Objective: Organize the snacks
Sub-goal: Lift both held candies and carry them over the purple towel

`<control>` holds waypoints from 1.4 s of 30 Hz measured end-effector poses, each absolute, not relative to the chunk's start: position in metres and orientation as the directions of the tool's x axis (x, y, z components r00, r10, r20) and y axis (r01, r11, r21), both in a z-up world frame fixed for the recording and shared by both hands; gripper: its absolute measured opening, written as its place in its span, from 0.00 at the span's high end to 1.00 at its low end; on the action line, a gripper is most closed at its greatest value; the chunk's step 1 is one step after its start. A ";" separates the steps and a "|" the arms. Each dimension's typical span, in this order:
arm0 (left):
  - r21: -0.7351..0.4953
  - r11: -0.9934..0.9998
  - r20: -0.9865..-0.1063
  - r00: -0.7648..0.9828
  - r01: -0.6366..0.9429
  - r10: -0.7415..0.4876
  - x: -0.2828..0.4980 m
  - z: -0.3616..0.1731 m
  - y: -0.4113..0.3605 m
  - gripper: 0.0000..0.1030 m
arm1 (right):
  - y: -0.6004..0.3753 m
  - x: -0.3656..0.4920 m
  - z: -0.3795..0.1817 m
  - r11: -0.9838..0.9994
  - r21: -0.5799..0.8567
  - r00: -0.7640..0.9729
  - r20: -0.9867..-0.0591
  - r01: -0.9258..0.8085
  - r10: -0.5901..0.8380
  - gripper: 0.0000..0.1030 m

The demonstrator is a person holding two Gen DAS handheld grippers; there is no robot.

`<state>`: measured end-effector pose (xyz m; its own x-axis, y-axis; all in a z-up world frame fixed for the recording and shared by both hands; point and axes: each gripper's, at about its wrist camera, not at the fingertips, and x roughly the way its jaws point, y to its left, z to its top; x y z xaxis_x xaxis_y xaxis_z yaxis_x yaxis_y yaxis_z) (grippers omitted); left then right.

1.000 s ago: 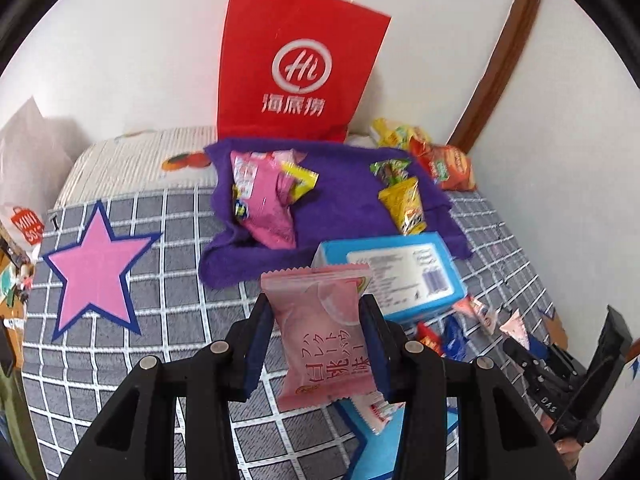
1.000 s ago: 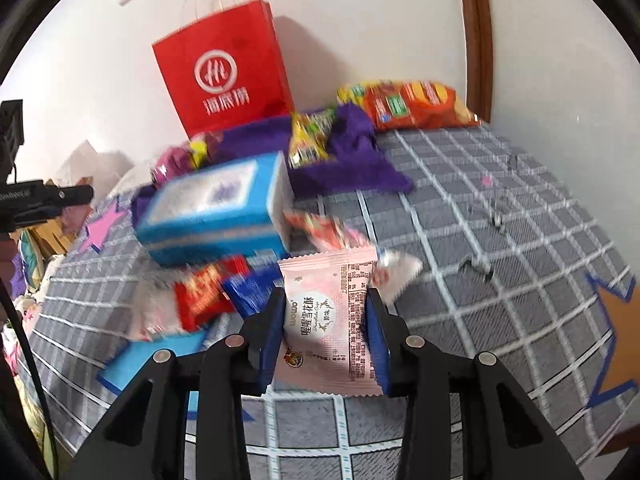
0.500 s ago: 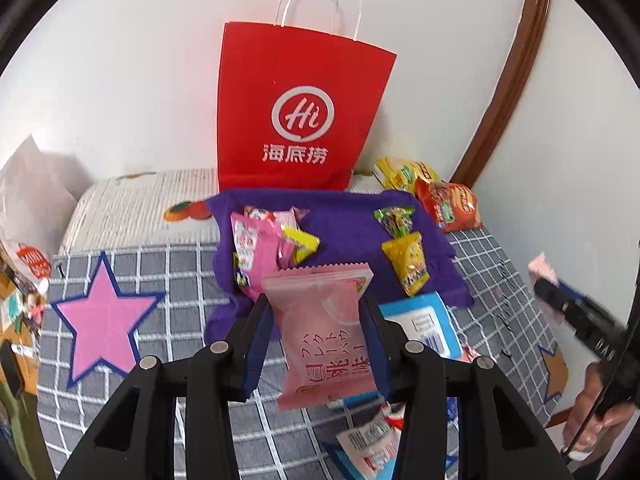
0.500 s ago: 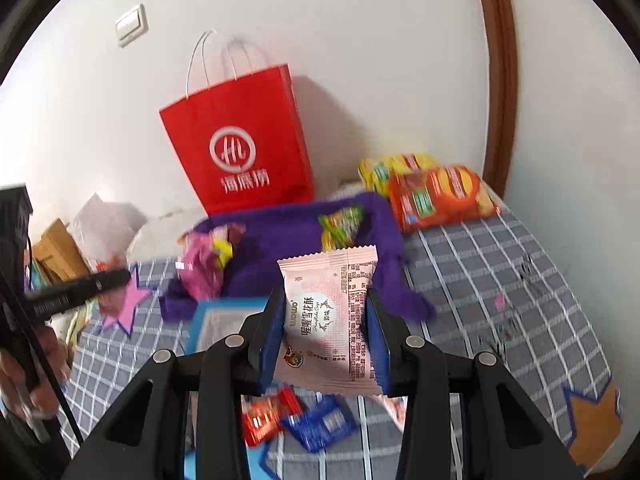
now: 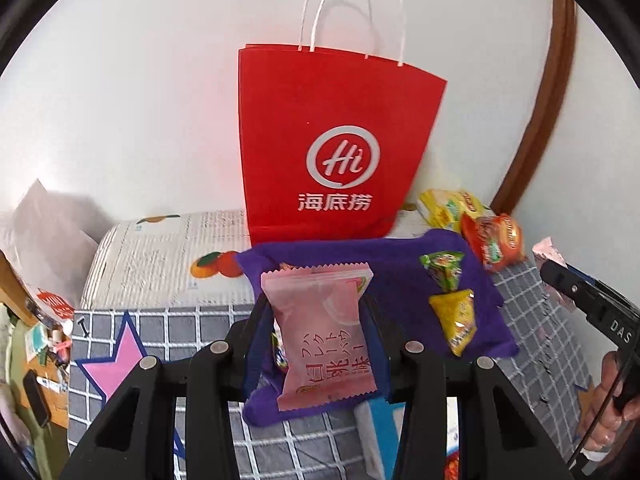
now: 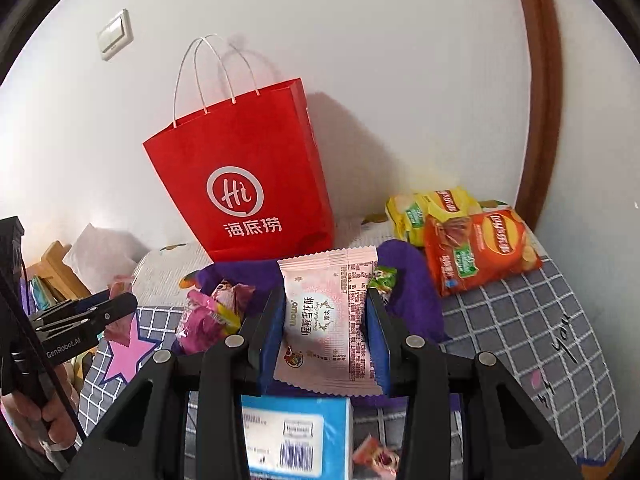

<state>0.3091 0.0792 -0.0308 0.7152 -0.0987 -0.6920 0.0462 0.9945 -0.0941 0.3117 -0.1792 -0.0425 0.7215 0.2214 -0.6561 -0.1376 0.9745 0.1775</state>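
My left gripper (image 5: 318, 336) is shut on a pink snack packet (image 5: 324, 332), held up above the purple cloth (image 5: 392, 276). My right gripper (image 6: 326, 334) is shut on a pale pink nougat packet (image 6: 328, 320), also lifted over the purple cloth (image 6: 412, 292). A red paper bag (image 5: 332, 144) with white handles stands upright against the wall behind the cloth; the red paper bag (image 6: 244, 184) leans a little in the right wrist view. Each gripper shows at the edge of the other's view, the right gripper (image 5: 560, 276) still holding its packet.
Green and yellow snack packs (image 5: 452, 300) lie on the cloth, with a magenta pack (image 6: 208, 312) at its left. Two crisp bags (image 6: 472, 240) rest by the wall corner. A blue tissue box (image 6: 296, 436) sits near me on the checked bedspread (image 6: 520, 320). Cluttered furniture stands at far left.
Both grippers rose and moved toward the red bag with their packets still held. The bag now looms larger and the tissue box has slid low in both views.
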 end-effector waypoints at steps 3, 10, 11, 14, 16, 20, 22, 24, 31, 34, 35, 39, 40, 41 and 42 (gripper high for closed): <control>-0.076 0.996 -0.695 0.715 0.034 -0.078 0.322 -0.037 0.078 0.60 | -0.180 0.326 -0.052 0.971 0.195 0.705 -0.670 -0.135 0.233 0.62; -0.014 1.000 -0.686 0.728 0.007 -0.015 0.349 -0.049 0.072 0.60 | -0.179 0.358 -0.053 0.972 0.198 0.705 -0.672 -0.126 0.228 0.62; -0.013 1.000 -0.686 0.728 0.007 -0.014 0.352 -0.053 0.072 0.60 | -0.179 0.363 -0.051 0.972 0.201 0.714 -0.662 -0.123 0.227 0.63; -0.029 1.000 -0.691 0.722 0.010 -0.027 0.357 -0.063 0.074 0.60 | -0.175 0.377 -0.047 0.967 0.216 0.722 -0.647 -0.133 0.244 0.62; -0.028 0.999 -0.709 0.705 0.019 -0.033 0.361 -0.069 0.073 0.60 | -0.171 0.385 -0.048 0.967 0.212 0.727 -0.641 -0.143 0.248 0.62; -0.034 0.999 -0.719 0.694 0.022 -0.040 0.366 -0.076 0.076 0.60 | -0.165 0.395 -0.067 0.959 0.226 0.706 -0.652 -0.168 0.277 0.62; -0.035 0.999 -0.723 0.690 0.015 -0.036 0.368 -0.079 0.078 0.60 | -0.165 0.404 -0.079 0.956 0.247 0.685 -0.670 -0.159 0.287 0.62; -0.040 0.999 -0.731 0.681 0.012 -0.038 0.371 -0.083 0.079 0.60 | -0.160 0.416 -0.093 0.961 0.227 0.641 -0.717 -0.156 0.274 0.63; -0.035 0.999 -0.750 0.661 0.005 -0.029 0.376 -0.093 0.080 0.60 | -0.145 0.421 -0.121 0.954 0.199 0.537 -0.791 -0.225 0.292 0.62; -0.050 0.999 -0.760 0.649 0.000 -0.038 0.378 -0.096 0.082 0.60 | -0.137 0.422 -0.135 0.953 0.174 0.500 -0.820 -0.247 0.279 0.62; -0.061 0.998 -0.763 0.645 -0.001 -0.046 0.379 -0.097 0.084 0.60 | -0.136 0.423 -0.139 0.953 0.172 0.491 -0.826 -0.248 0.277 0.62; -0.076 0.997 -0.769 0.637 -0.023 -0.044 0.380 -0.100 0.090 0.60 | -0.127 0.426 -0.155 0.949 0.168 0.433 -0.859 -0.265 0.273 0.62; -0.078 0.997 -0.771 0.636 -0.024 -0.045 0.381 -0.100 0.091 0.60 | -0.124 0.425 -0.158 0.947 0.164 0.420 -0.866 -0.275 0.272 0.62; -0.087 0.996 -0.771 0.634 -0.022 -0.054 0.381 -0.101 0.091 0.60 | -0.122 0.425 -0.161 0.948 0.154 0.413 -0.872 -0.279 0.264 0.62; -0.101 0.995 -0.772 0.632 -0.015 -0.069 0.382 -0.101 0.090 0.60 | -0.120 0.425 -0.163 0.951 0.144 0.414 -0.875 -0.275 0.252 0.62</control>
